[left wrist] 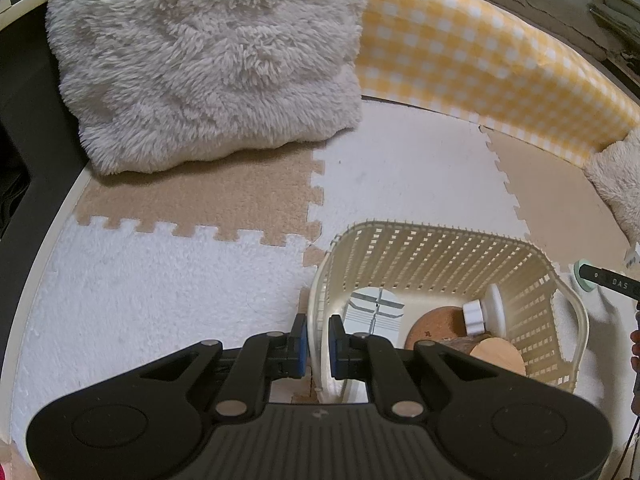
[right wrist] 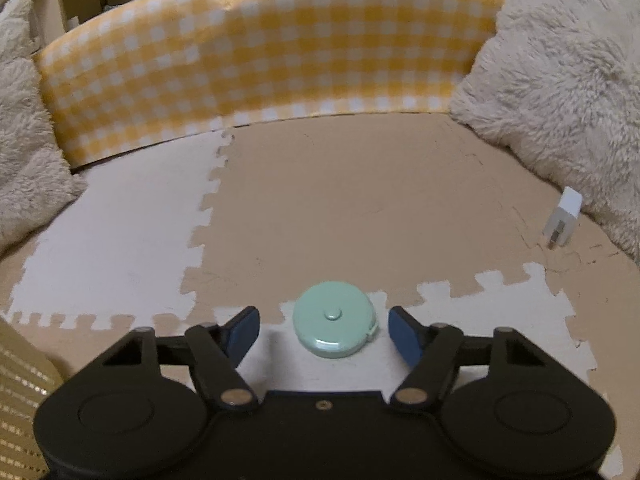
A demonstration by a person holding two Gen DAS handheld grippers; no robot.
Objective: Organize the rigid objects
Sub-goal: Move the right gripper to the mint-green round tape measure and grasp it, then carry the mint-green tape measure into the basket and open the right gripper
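My left gripper [left wrist: 318, 340] is shut on the near left rim of a cream slotted basket [left wrist: 440, 248], one pad outside the wall and one inside. Inside the basket lie a white card with grey lines [left wrist: 374, 314], a cork disc [left wrist: 434, 326], a white bottle [left wrist: 486, 308] and a wooden round [left wrist: 498, 356]. My right gripper [right wrist: 322, 332] is open, its blue pads either side of a round mint-green tape measure [right wrist: 334, 324] lying flat on the mat. The tape measure's edge also shows in the left wrist view [left wrist: 578, 274], right of the basket.
A white charger plug [right wrist: 562, 220] stands at the right by a fluffy cream cushion [right wrist: 560, 80]. Another fluffy cushion [left wrist: 208, 60] lies at the back left. A yellow checked panel [right wrist: 256, 60] walls the back. The floor is tan and white puzzle mat [right wrist: 360, 200].
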